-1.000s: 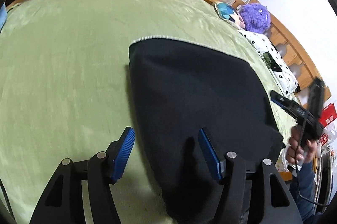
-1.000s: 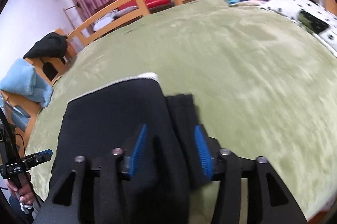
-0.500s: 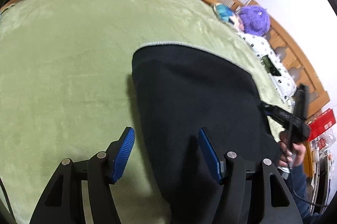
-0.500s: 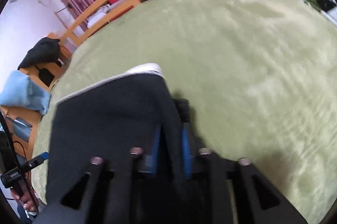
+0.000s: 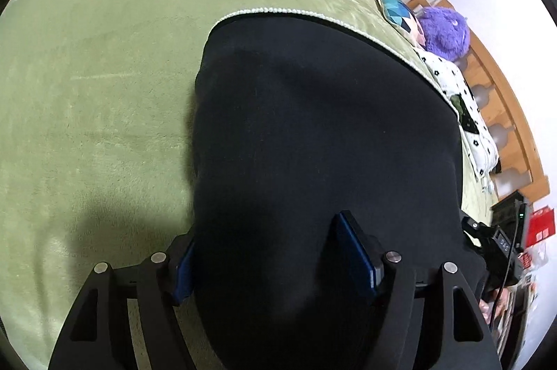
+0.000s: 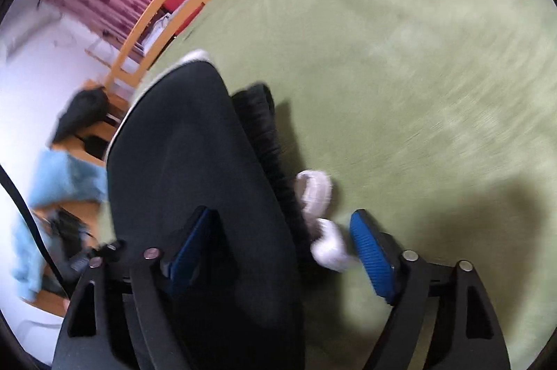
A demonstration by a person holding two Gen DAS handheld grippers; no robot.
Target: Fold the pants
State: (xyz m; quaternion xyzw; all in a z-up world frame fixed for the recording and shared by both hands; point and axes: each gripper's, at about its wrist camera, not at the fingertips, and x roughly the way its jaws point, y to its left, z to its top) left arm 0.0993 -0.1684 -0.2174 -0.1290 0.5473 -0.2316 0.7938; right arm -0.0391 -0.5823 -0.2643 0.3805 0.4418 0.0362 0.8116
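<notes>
No writing can be read: the marks on the red box (image 5: 540,226) at the bed's side are too small to make out.

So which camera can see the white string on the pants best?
The right wrist view. The white drawstring lies in plain sight there, curled on the green blanket beside the waistband of the black pants. The left wrist view shows the pants but no drawstring, only a white trim along their far edge.

Both wrist views close above pants (image 5: 313,133)
</notes>
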